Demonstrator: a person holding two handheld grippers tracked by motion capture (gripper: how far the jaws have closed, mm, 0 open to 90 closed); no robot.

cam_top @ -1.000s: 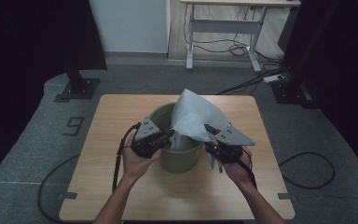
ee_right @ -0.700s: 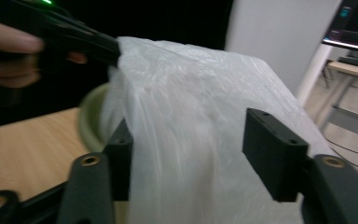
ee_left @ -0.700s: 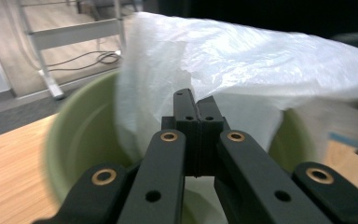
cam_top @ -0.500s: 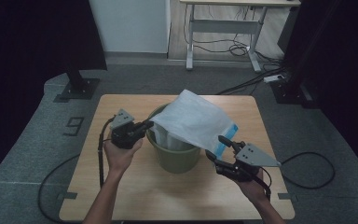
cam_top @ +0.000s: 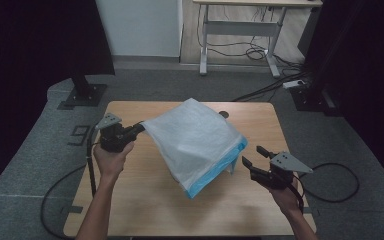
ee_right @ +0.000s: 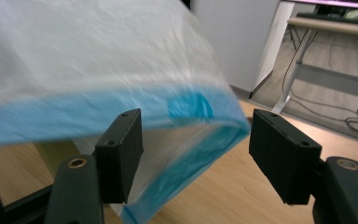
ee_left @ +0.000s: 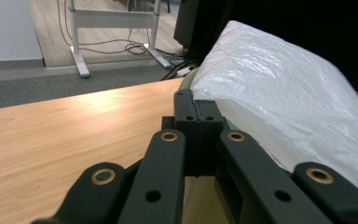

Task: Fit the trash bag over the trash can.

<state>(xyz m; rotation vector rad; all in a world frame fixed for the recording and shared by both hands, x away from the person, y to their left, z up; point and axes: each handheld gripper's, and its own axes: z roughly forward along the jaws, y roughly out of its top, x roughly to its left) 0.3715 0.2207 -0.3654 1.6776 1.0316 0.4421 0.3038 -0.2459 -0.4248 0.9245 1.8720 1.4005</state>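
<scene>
Over the wooden bench (cam_top: pixel 145 200) a white bag (cam_top: pixel 195 137) with a blue hem hung stretched. Left gripper (cam_top: pixel 139 129) had its fingers clamped on the bag's edge, further left than before. Right gripper (cam_top: pixel 254 158), lower now, held apart from the bag, fingers just opened wide and empty.
</scene>
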